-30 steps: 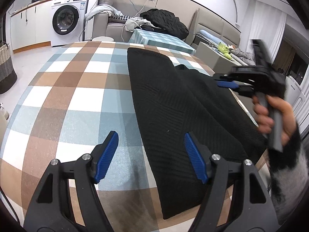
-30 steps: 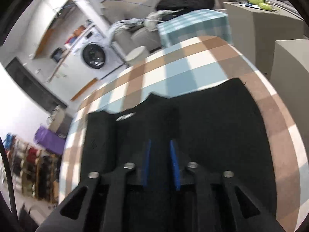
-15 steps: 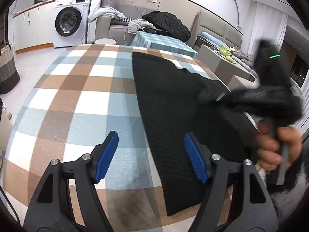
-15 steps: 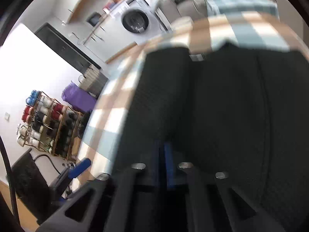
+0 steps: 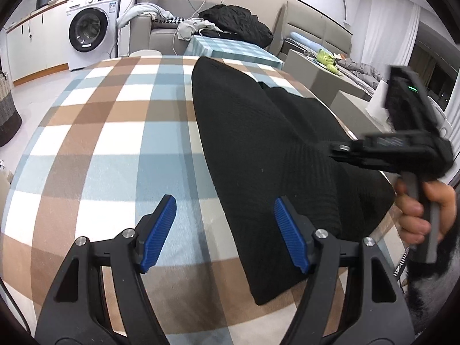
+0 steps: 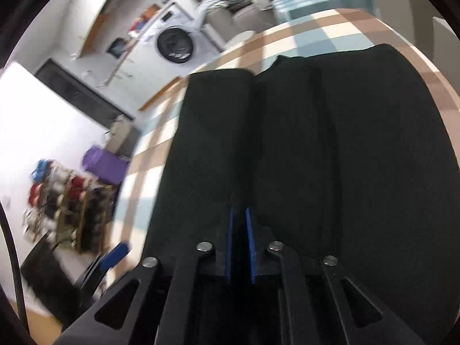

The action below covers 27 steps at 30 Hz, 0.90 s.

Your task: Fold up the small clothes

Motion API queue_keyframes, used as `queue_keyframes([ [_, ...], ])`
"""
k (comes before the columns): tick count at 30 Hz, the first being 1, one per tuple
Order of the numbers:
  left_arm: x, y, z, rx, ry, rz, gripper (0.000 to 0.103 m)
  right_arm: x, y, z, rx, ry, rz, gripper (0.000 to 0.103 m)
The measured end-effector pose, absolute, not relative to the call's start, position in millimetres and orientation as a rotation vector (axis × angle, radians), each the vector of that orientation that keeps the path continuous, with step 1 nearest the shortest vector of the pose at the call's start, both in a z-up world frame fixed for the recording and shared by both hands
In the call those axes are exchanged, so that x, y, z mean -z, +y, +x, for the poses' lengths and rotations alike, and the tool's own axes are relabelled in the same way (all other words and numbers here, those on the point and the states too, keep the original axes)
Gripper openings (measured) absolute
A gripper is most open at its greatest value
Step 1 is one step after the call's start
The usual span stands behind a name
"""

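A black knit garment lies lengthwise on the checked tablecloth, partly folded, with a flap doubled over on its right side. My left gripper is open and empty, low over the garment's near left edge. My right gripper reaches in from the right with its jaws shut on a fold of the garment. In the right wrist view the blue pads stand nearly closed on black cloth at my right gripper.
The table's right edge runs close under the right hand. Beyond the table are a washing machine, a sofa with piled clothes, and a low checked table. A laundry basket stands at far left.
The right gripper has swung in over the garment's right side and closed on the cloth, carrying a fold towards the left. The left gripper has stayed open in place.
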<state>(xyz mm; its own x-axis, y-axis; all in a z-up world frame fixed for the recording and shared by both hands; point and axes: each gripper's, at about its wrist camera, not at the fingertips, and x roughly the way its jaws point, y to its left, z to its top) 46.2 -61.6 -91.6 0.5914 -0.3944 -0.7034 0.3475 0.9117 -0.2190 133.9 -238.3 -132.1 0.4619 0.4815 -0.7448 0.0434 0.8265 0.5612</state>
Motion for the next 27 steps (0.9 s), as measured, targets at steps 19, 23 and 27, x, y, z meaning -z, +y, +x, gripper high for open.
queue_keyframes([
  [19,90,-44,31,0.406,0.836,-0.068,0.069,101,-179,44,-0.513,0.998,0.229,0.006],
  [23,85,-49,29,0.431,0.829,-0.074,0.069,86,-189,37,-0.500,1.024,0.258,0.005],
  [27,90,-67,26,0.488,0.850,-0.048,0.069,126,-193,39,-0.418,1.165,0.247,0.005],
])
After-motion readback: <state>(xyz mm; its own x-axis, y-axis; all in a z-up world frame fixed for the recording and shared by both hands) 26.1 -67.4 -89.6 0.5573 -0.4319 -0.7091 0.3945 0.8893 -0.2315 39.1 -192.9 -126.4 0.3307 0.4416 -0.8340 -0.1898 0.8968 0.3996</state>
